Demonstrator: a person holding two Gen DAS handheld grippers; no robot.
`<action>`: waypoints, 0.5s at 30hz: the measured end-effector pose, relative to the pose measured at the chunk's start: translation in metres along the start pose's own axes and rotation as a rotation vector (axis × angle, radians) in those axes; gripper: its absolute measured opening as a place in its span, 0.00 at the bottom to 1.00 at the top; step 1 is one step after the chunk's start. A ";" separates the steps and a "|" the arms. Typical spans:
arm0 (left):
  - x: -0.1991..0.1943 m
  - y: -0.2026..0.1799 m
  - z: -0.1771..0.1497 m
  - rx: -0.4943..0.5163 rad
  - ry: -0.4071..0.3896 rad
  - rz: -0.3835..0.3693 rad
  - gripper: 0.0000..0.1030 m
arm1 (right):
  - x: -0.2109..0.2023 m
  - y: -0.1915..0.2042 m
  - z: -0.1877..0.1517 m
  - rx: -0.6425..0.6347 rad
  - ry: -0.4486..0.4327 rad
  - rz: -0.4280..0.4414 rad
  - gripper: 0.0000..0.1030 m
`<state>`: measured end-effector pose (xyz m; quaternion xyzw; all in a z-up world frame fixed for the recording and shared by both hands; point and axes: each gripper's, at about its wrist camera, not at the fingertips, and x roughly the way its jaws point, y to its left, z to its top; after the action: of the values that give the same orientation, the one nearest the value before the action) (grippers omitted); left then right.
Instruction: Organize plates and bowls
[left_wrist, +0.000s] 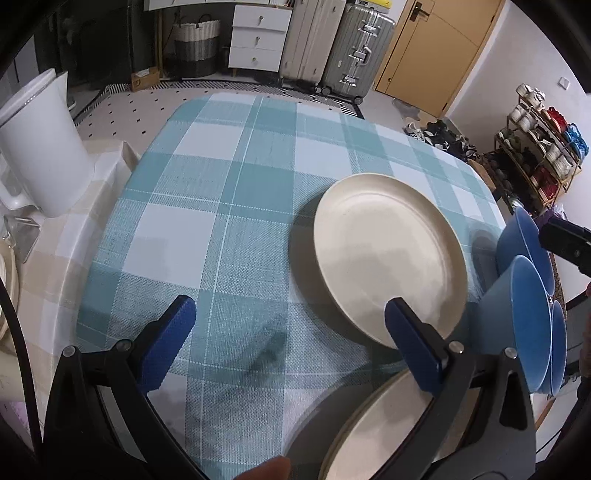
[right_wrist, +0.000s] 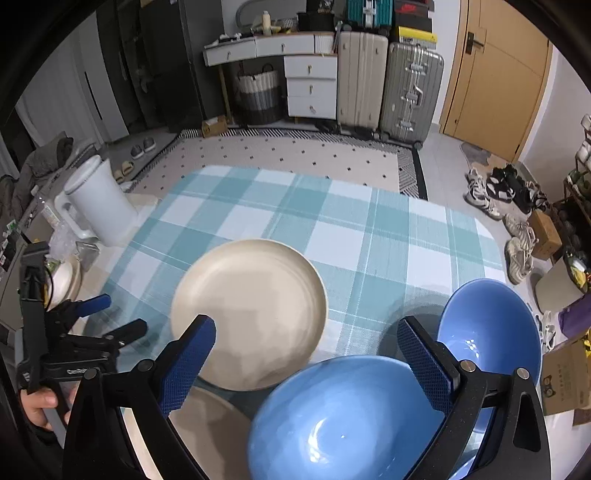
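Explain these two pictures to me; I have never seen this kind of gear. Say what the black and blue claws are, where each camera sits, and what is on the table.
Each claw is a hand-held two-finger gripper with its own fisheye camera. The left gripper and right gripper both stand open, holding nothing. The right view also shows the left gripper from outside, gripped by a hand. On the checked tablecloth lie two cream plates, the far plate and near plate, and two blue bowls, the near bowl and far bowl.
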<state>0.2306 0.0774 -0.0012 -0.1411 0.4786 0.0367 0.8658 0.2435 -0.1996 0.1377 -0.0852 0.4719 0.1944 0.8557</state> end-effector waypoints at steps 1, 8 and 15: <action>0.003 0.000 0.001 0.000 0.006 0.004 0.99 | 0.005 -0.002 0.000 0.001 0.010 0.001 0.98; 0.025 -0.009 0.003 0.021 0.039 -0.007 0.95 | 0.041 -0.018 0.003 0.009 0.078 0.014 0.98; 0.043 -0.018 0.002 0.041 0.068 -0.004 0.86 | 0.072 -0.022 0.008 -0.003 0.141 0.033 0.89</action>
<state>0.2586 0.0577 -0.0323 -0.1255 0.5083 0.0205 0.8518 0.2929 -0.1989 0.0804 -0.0922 0.5323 0.2025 0.8168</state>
